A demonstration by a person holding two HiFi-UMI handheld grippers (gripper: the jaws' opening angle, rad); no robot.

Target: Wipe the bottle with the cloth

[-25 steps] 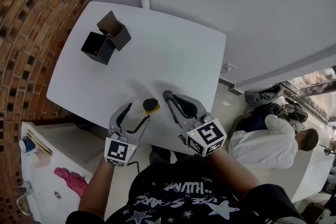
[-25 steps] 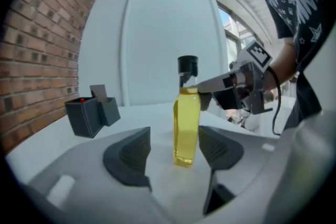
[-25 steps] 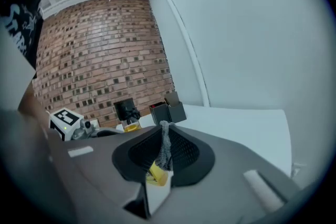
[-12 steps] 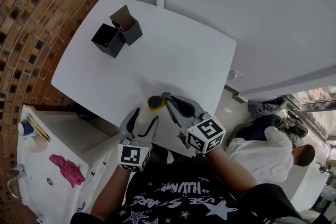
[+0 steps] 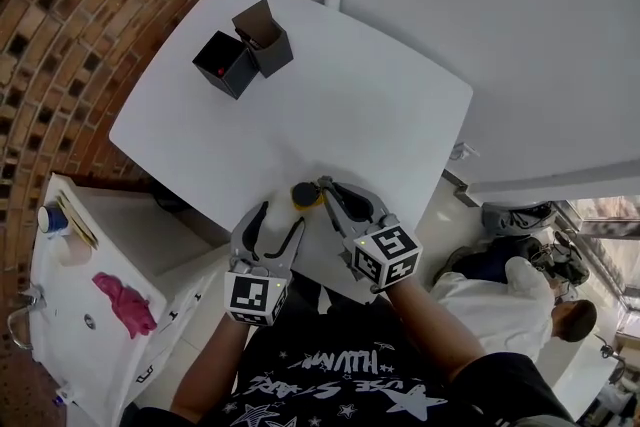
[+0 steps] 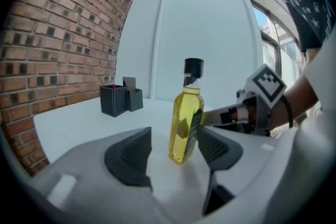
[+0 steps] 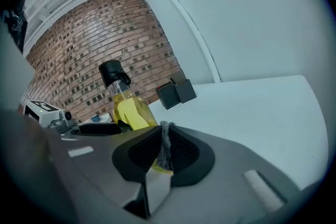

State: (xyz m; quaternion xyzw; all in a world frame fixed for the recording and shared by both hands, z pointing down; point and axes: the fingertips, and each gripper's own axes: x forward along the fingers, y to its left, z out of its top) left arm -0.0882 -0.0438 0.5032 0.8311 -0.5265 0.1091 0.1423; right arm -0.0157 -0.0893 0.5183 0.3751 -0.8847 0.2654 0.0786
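Note:
A bottle (image 5: 303, 196) of yellow liquid with a black cap stands upright near the table's front edge. My left gripper (image 5: 280, 215) is open around the bottle (image 6: 186, 118). The bottle's base sits between the pads (image 6: 131, 155), close to the right one and with a gap on the left. My right gripper (image 5: 324, 189) is shut on a thin grey cloth (image 7: 165, 145), which is pinched between its pads. That gripper (image 7: 164, 139) is right beside the bottle (image 7: 128, 107), at its right side in the head view.
Two black boxes (image 5: 245, 55) stand at the far left of the white table (image 5: 350, 105). A white cabinet (image 5: 90, 315) with a pink rag (image 5: 118, 300) is to the left below the table. A person sits at the lower right (image 5: 510, 285). A brick wall lies to the left.
My right gripper has come down and in against the bottle's side with the cloth. My left gripper has rolled a little and stays around the bottle.

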